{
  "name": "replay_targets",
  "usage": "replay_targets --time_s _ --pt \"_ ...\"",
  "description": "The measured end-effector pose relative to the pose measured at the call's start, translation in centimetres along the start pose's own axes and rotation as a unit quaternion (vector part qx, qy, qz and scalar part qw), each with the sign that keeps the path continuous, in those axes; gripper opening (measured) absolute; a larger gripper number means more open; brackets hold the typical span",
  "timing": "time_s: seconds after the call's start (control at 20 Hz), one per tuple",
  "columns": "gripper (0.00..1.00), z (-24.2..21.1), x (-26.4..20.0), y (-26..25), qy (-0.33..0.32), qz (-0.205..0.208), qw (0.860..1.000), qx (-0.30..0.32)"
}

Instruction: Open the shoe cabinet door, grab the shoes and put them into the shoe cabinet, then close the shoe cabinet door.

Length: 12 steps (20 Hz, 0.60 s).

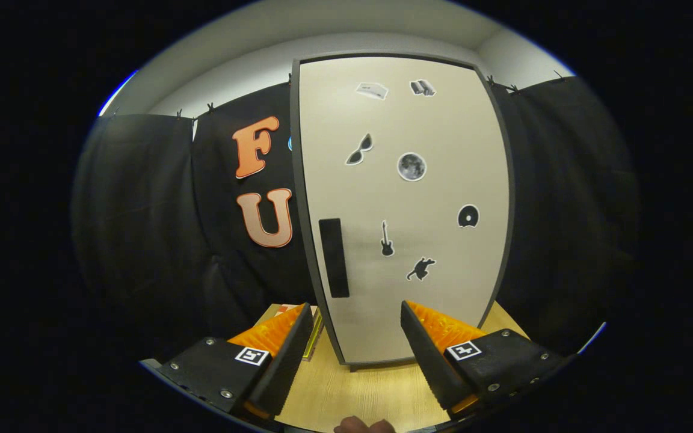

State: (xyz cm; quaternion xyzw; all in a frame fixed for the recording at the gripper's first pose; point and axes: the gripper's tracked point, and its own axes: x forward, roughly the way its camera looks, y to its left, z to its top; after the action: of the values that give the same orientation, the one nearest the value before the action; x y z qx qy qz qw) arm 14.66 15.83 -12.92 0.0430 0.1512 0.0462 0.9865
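Fingers spread wide, holding nothing, over a pale wooden worktop. At 12 o'clock, just beyond them: tall beige shoe cabinet with dark frame, door shut, black vertical handle at 11 o'clock. Flat yellow-edged item mostly hidden behind the left finger, unidentifiable. Part of a hand cut off at 6 o'clock.
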Motion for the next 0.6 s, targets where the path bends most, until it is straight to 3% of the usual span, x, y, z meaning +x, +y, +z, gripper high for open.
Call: replay_targets --time_s 0.3,0.6 --pt "0.92 0.4 -9.7 -7.3 -0.022 -0.014 0.999 -0.031" --pt "0.92 -1.0 -18.8 -12.2 -0.038 -0.013 0.999 -0.019"
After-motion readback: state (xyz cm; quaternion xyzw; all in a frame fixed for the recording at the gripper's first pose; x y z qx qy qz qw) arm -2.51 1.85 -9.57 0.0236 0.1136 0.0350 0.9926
